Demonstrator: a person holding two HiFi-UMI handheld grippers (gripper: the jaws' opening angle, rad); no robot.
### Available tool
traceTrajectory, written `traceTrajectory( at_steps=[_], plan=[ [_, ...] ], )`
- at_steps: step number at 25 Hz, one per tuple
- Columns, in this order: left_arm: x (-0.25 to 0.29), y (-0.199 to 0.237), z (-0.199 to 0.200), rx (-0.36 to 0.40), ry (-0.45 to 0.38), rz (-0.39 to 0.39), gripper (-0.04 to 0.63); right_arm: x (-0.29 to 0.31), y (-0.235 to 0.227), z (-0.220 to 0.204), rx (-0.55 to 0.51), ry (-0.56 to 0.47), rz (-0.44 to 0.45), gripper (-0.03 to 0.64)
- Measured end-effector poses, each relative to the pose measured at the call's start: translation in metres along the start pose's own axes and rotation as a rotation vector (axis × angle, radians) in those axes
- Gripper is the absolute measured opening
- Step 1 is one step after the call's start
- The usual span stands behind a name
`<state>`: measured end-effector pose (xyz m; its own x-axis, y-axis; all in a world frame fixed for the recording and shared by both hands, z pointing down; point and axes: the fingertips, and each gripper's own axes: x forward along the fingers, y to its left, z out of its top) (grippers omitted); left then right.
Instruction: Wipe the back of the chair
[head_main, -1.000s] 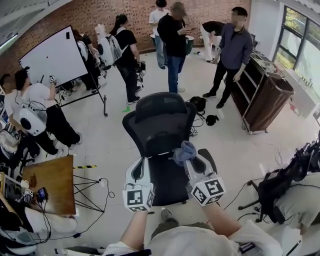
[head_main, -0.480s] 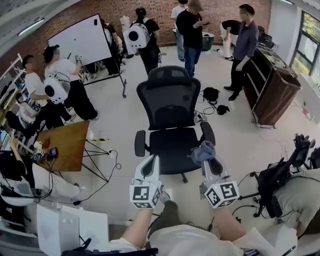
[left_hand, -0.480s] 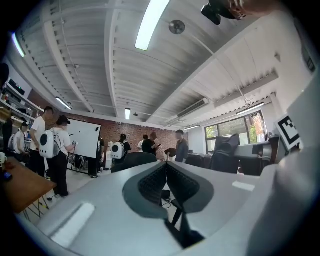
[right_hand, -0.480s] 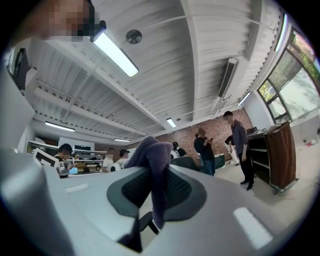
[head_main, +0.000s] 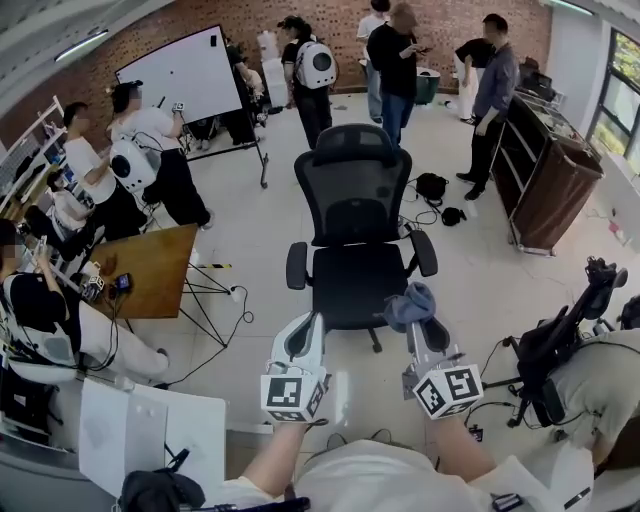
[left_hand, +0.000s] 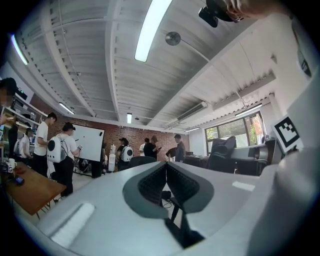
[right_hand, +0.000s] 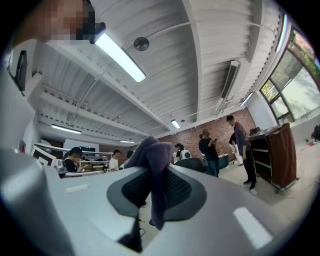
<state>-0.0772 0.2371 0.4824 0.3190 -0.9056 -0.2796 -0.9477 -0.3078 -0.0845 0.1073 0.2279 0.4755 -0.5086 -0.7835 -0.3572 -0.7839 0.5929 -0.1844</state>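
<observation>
A black mesh office chair (head_main: 355, 195) stands in the middle of the floor with its seat (head_main: 356, 285) turned toward me. Both grippers hover in front of the seat, clear of the chair. My left gripper (head_main: 305, 325) is shut with nothing in it; its pads meet in the left gripper view (left_hand: 166, 167). My right gripper (head_main: 418, 322) is shut on a blue-grey cloth (head_main: 409, 303). In the right gripper view the cloth (right_hand: 154, 160) bunches above the jaws and hangs down between them. The chair's top (right_hand: 192, 164) shows small beyond it.
A wooden table (head_main: 150, 270) and a seated person are at the left, and a white table (head_main: 150, 440) lies at the lower left. Farther back are a whiteboard (head_main: 185, 75) and several standing people. A brown cart (head_main: 550, 190) and black gear (head_main: 560, 340) stand at the right.
I have backed away from the chair: it now looks smaller and farther off, and the grippers that hung over the seat are now short of it. The cloth stays held.
</observation>
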Motion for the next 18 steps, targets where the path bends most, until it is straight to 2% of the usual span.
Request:
traceTrajectory(
  at_steps=[3,9,18],
  plan=[
    [-0.013,-0.001,0.009,0.014,-0.003,-0.003,0.057,-0.002,0.01,0.009,0.005,-0.018,0.002,0.052],
    [-0.029,0.002,0.009,-0.009,-0.004,0.005,0.057,-0.012,0.019,0.012,-0.004,-0.017,-0.029,0.049],
    [-0.014,0.0,0.011,-0.012,-0.009,-0.015,0.057,-0.008,0.018,0.008,-0.032,-0.005,-0.037,0.049]
  ],
)
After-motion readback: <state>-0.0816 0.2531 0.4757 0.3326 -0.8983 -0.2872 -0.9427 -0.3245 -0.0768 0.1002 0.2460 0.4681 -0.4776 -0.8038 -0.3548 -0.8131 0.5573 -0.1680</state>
